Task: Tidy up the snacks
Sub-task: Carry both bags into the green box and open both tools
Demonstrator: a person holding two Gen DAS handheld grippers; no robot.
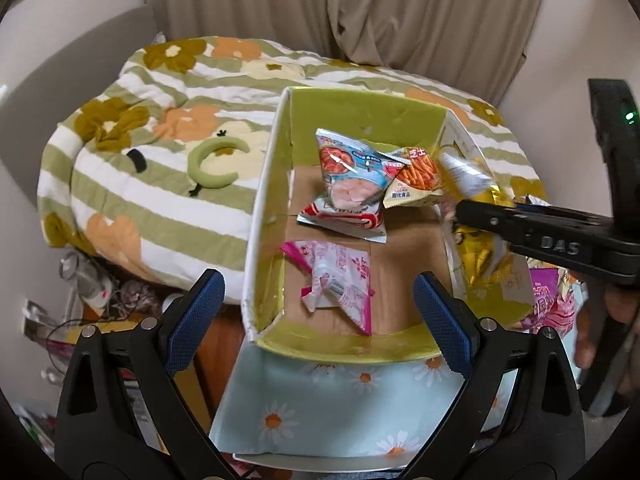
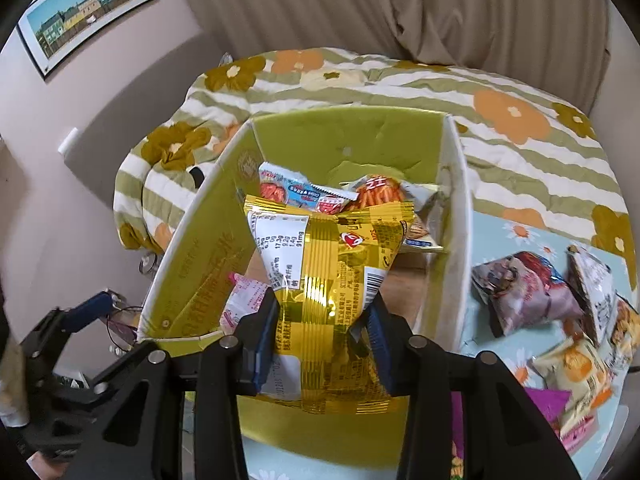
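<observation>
A cardboard box (image 1: pixel 272 184) with green inner walls stands on the table; it also shows in the right wrist view (image 2: pixel 200 248). Inside lie a blue-and-red snack bag (image 1: pixel 348 176), an orange stick-snack bag (image 1: pixel 416 176) and a pink packet (image 1: pixel 340 280). My right gripper (image 2: pixel 320 320) is shut on a gold snack bag (image 2: pixel 328 264) and holds it over the box's near right side; the gripper (image 1: pixel 460 212) and the gold bag (image 1: pixel 488 264) also show in the left wrist view. My left gripper (image 1: pixel 320 308) is open and empty above the box's near edge.
Several loose snack bags (image 2: pixel 528 292) lie on the daisy tablecloth (image 2: pixel 516 232) right of the box. A flowered quilt (image 1: pixel 160 152) covers the bed behind. Clutter and cables (image 1: pixel 92 292) sit low on the left. A curtain (image 1: pixel 360 8) hangs at the back.
</observation>
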